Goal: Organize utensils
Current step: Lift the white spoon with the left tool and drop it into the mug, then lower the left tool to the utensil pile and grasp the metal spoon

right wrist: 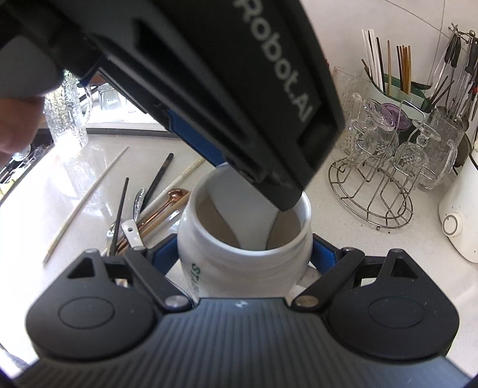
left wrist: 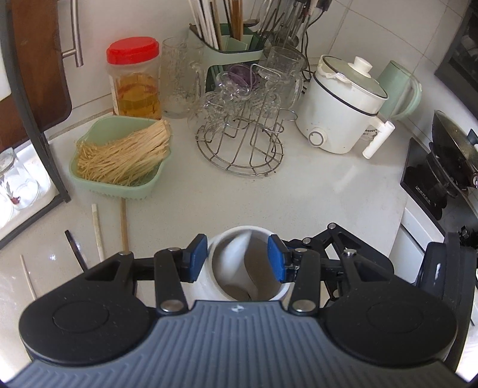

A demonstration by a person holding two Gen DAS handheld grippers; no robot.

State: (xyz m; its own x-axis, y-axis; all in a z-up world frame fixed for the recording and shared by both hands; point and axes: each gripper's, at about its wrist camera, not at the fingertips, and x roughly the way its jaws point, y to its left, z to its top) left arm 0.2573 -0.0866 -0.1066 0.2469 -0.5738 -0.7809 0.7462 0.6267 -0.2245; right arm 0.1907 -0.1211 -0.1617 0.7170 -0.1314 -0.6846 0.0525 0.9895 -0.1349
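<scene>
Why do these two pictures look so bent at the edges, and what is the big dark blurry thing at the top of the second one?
Both views come through fisheye lenses, so straight lines bow outward. In the right wrist view the dark blur is the left tongs, too near the lens to be sharp, reaching over the white mug; window light washes out the counter behind. In the left wrist view the mug is slightly soft, with mild glare at the left edge.

White speckled countertop (left wrist: 313, 191), glossy, with bright glare patches at its left end. White tiled wall (left wrist: 373, 27) behind, grey grout lines. Brown wooden cabinet door (left wrist: 33, 59) at upper left with a metal bar handle (left wrist: 76, 32). Black stove (left wrist: 433, 179) at the right edge (daylight, source unseen).
</scene>
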